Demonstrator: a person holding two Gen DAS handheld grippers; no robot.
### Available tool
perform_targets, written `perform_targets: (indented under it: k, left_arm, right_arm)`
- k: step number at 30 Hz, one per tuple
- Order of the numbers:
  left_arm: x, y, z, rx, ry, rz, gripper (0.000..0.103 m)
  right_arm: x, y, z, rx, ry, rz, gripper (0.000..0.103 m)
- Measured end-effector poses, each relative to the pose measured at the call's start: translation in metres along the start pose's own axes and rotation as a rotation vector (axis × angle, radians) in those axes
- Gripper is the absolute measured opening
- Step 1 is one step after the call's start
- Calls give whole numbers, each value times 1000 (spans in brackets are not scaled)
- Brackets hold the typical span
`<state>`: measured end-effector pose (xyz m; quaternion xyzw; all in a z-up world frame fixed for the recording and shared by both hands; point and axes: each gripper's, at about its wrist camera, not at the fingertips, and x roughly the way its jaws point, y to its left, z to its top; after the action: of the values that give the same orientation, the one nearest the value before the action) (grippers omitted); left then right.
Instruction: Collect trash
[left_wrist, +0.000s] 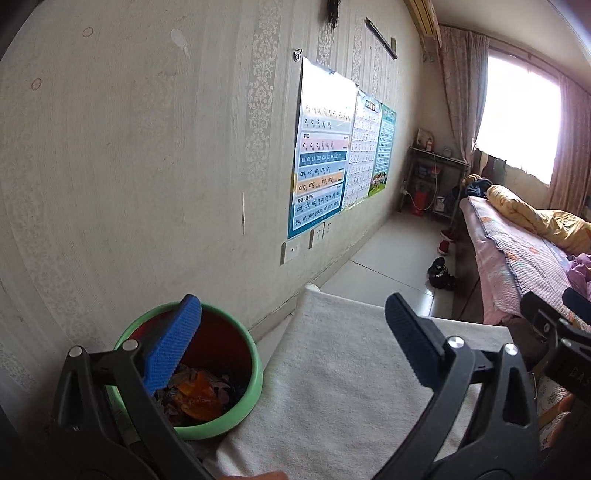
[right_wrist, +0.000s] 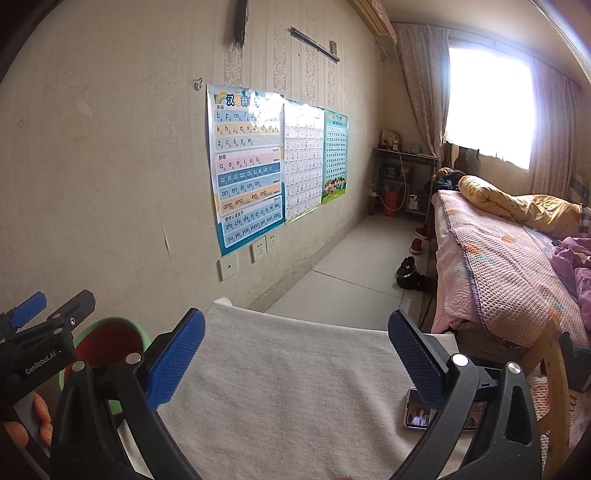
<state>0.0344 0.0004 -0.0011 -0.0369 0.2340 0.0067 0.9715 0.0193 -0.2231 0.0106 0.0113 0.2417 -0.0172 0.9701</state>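
A green bin (left_wrist: 242, 400) with a red liner stands by the wall, left of a table covered with a white towel (left_wrist: 332, 373). Orange and dark wrappers (left_wrist: 199, 397) lie inside it. My left gripper (left_wrist: 295, 343) is open and empty, its left finger over the bin's rim, its right finger over the towel. My right gripper (right_wrist: 295, 350) is open and empty above the towel (right_wrist: 288, 387). The bin (right_wrist: 107, 341) shows at the left in the right wrist view, partly hidden by the left gripper's body.
A phone (right_wrist: 419, 415) with a lit screen lies on the towel by my right finger. A bed (right_wrist: 509, 273) with quilts runs along the right. Shoes (right_wrist: 408, 277) lie on the tiled floor. Posters (right_wrist: 247, 166) hang on the wall; a shelf (right_wrist: 402, 181) stands under the window.
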Motion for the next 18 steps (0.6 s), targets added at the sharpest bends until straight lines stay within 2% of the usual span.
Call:
perform_targets:
  k: [18]
  left_arm:
    - [2, 7, -3, -7, 31, -9, 98]
  right_arm:
    - [1, 8, -2, -10, 22, -1, 96]
